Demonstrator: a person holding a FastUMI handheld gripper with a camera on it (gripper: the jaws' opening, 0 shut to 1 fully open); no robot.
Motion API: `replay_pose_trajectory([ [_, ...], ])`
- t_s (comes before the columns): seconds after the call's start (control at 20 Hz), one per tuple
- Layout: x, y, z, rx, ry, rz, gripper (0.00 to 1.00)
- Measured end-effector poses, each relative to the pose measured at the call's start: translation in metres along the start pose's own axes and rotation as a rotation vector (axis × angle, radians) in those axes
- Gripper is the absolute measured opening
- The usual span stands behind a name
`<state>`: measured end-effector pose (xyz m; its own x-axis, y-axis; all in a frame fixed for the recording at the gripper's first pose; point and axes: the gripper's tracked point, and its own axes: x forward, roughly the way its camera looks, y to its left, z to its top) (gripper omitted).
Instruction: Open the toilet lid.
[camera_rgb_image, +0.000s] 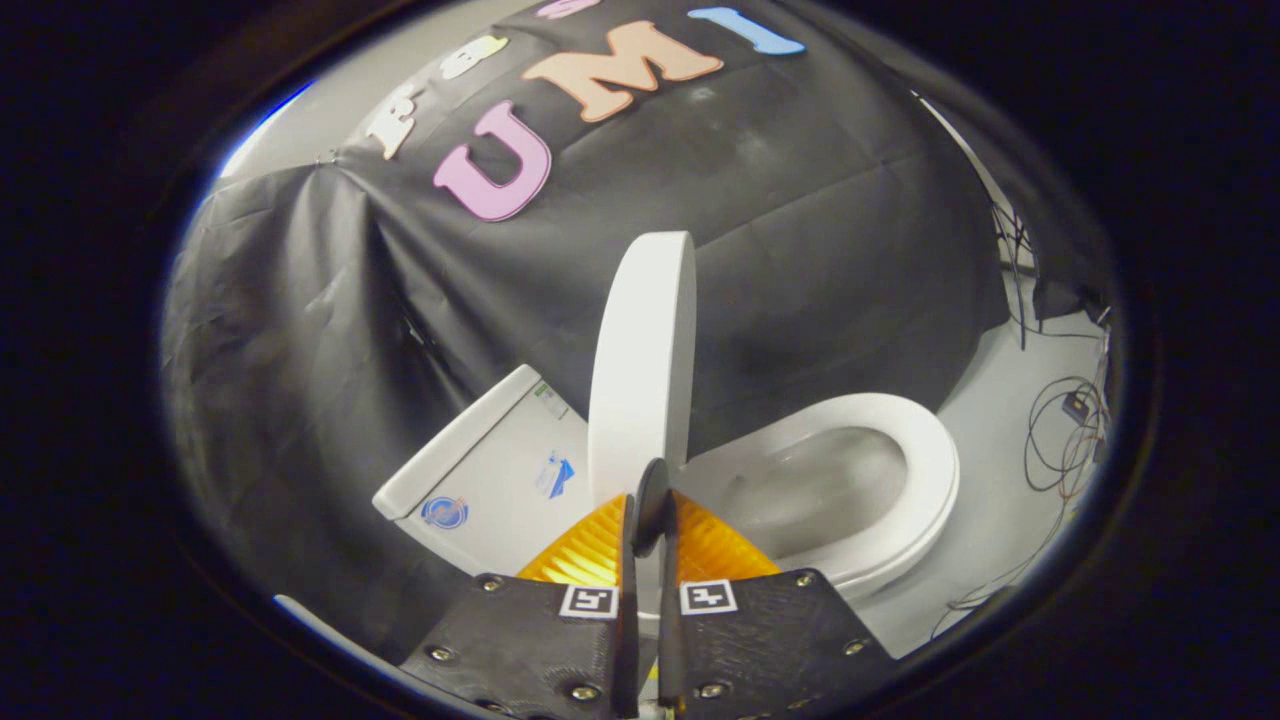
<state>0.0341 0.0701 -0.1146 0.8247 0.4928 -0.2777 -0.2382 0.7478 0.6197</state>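
A white toilet stands ahead of me, seen at a tilt. Its lid (640, 350) is raised and stands nearly upright between the tank (490, 470) and the seat ring (925, 470), with the bowl (820, 490) uncovered. My gripper (650, 500) is shut, its fingers pressed close together with only a thin slit between them. The fingertips sit just in front of the lid's lower end near the hinge. I cannot tell whether they touch the lid. Nothing shows between the fingers.
The tank top carries a few stickers (445, 512). Black cloth (800, 250) hangs behind the toilet. Loose cables (1065, 440) lie on the pale floor (1000, 520) beyond the seat.
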Motion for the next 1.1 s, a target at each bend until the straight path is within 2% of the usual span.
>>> replay_pose_trajectory([
  [0.4, 0.001, -0.001, 0.001, -0.094, -0.013, 0.002, 0.08],
  [0.55, 0.001, 0.001, 0.002, -0.086, -0.025, -0.002, 0.08],
  [1.1, 0.007, 0.012, -0.001, -0.182, -0.04, 0.02, 0.08],
])
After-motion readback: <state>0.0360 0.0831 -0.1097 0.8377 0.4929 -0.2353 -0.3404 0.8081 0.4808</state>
